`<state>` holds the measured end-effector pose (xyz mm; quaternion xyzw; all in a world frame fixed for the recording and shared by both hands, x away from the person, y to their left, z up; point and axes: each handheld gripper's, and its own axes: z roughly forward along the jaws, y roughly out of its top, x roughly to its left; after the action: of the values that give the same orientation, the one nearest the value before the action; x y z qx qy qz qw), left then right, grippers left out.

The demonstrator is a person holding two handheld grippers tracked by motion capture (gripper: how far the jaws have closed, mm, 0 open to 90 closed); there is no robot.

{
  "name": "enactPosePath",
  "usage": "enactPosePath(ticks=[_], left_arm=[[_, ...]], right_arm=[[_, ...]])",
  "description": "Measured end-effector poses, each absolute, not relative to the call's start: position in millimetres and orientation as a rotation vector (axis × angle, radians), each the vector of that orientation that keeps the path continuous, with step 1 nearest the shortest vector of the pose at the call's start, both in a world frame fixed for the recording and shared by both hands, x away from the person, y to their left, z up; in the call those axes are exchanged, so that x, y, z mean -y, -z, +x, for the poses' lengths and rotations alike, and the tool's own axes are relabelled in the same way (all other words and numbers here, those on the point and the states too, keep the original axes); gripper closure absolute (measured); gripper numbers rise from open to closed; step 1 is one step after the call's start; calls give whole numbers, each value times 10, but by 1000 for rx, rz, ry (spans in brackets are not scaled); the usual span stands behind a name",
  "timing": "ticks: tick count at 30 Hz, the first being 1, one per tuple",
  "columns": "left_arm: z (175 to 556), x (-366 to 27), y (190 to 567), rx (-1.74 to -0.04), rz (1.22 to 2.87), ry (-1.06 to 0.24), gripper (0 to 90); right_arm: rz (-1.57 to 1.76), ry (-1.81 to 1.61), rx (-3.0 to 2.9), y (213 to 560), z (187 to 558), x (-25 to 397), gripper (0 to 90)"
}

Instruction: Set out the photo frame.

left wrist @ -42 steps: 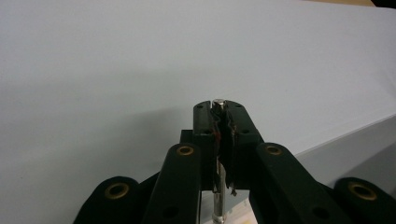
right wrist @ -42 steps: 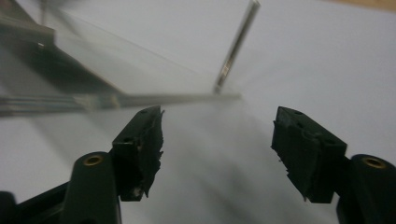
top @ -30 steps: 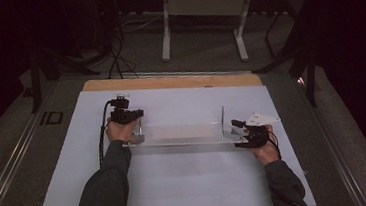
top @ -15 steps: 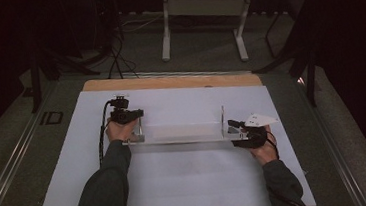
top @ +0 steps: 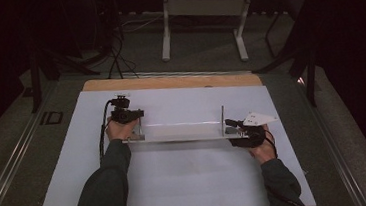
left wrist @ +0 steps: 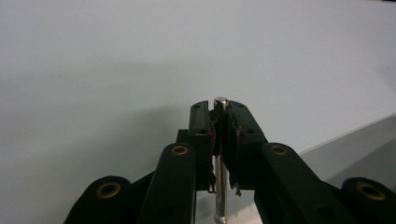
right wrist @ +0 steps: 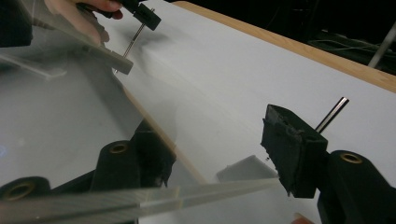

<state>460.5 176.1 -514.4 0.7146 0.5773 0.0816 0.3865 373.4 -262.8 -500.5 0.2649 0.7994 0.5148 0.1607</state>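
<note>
A long clear plastic plate (top: 178,132) lies across the white sheet, with a thin metal post standing at each end. My left gripper (top: 128,116) is shut on the left post (left wrist: 220,186), whose tip shows between the pads. At the plate's right end my right gripper (top: 234,130) stands open. In the right gripper view the clear plate (right wrist: 60,116) runs between its jaws, one jaw seen through the plastic, and the right post (right wrist: 332,113) rises just behind the other jaw. The right gripper (right wrist: 215,133) holds nothing. Farther off there, the left gripper (right wrist: 145,17) holds the left post (right wrist: 134,38).
A white sheet (top: 178,183) covers most of the wooden table (top: 169,82). Beyond the far edge stand a white table frame (top: 203,11), dark stands and cables on the floor. A metal rail (top: 10,163) runs along the left side.
My right gripper has slid a little to the left, onto the right end of the clear plate. The left gripper has stayed shut on its post.
</note>
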Motion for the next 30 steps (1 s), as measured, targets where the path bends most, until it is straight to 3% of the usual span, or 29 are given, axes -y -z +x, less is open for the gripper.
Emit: enactPosePath(ticks=[19,30], left_arm=[[4465,-1866,5064,-1359,1734,-308,673],[4356,-1948,4931,-1266,1722,-360,644]], right_arm=[[796,-1489,-2290,4968,3773,2632,434],[858,-1536,-2258,4894,3855,2637,436]])
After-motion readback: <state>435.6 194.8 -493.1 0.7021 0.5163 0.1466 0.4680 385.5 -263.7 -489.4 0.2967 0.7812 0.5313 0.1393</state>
